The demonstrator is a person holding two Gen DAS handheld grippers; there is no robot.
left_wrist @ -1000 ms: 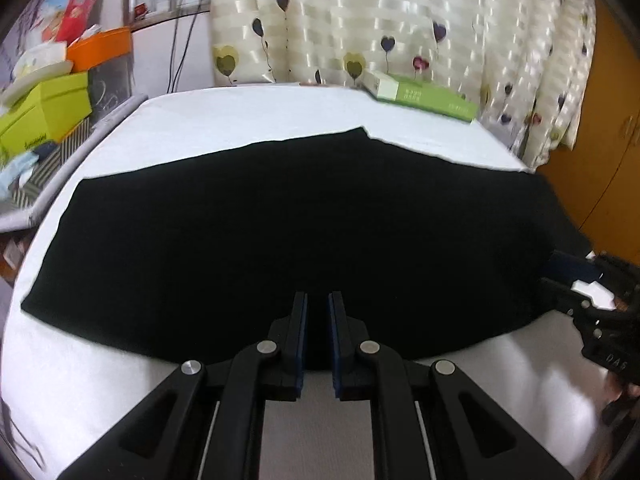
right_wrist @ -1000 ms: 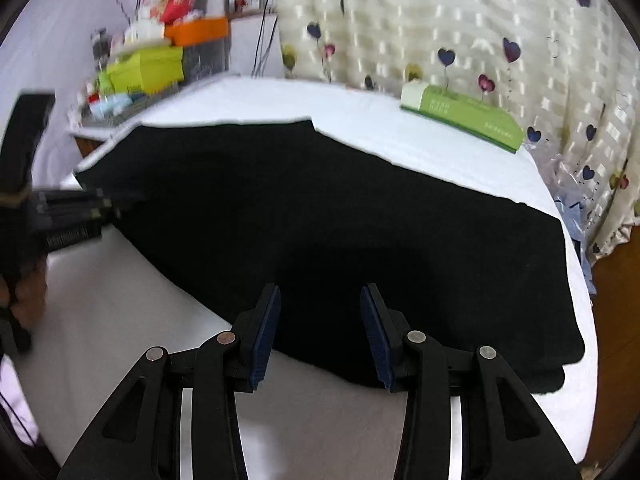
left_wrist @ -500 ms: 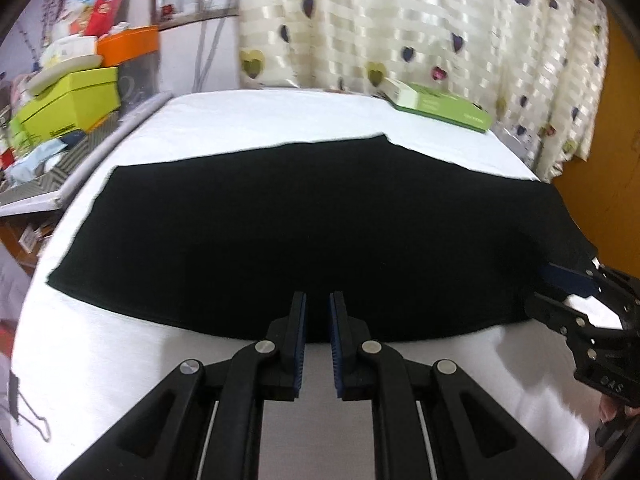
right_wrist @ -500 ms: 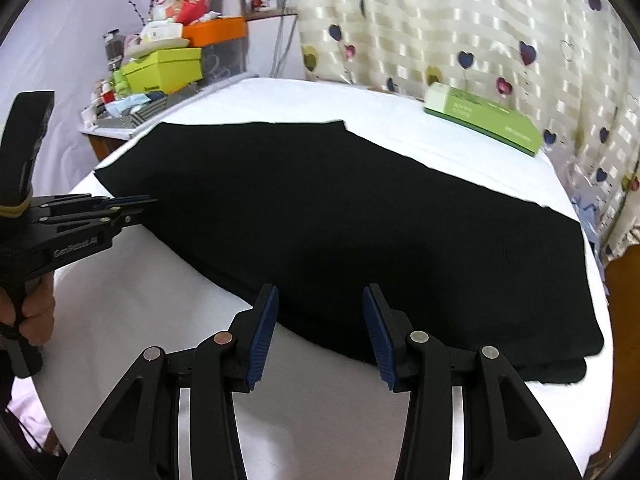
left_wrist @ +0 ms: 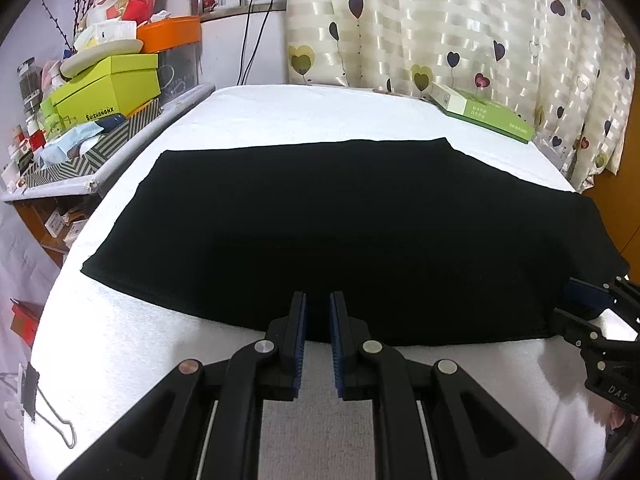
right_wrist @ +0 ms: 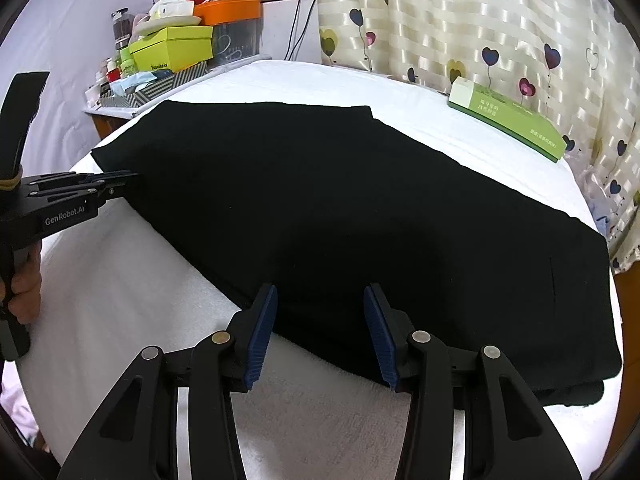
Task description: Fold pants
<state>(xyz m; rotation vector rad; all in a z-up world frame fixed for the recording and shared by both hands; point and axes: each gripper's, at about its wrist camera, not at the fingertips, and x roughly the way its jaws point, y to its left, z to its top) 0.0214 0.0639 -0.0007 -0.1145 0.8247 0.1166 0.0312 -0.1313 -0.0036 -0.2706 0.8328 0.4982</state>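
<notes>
Black pants (left_wrist: 360,232) lie flat and folded lengthwise on a white-covered table (left_wrist: 280,112). My left gripper (left_wrist: 318,300) hovers low over their near edge, shut to a narrow slit with nothing visibly between its pads. The right wrist view shows that left gripper (right_wrist: 134,178) with its tips touching the pants (right_wrist: 360,208) at their left end. My right gripper (right_wrist: 320,296) is open over the near edge further right, with the cloth below it and no grip on it. In the left wrist view the right gripper (left_wrist: 564,304) reaches in at the pants' right corner.
A green flat box (left_wrist: 480,114) lies at the table's far right by the heart-print curtain (left_wrist: 440,20). A cluttered shelf with lime and orange boxes (left_wrist: 104,92) runs along the left. A binder clip (left_wrist: 44,412) hangs at the near left edge. A hand (right_wrist: 24,284) holds the left gripper's handle.
Both views have shifted and tilted up a little, so more of the shelf and curtain shows. The pants lie as before. Neither gripper's jaws have changed.
</notes>
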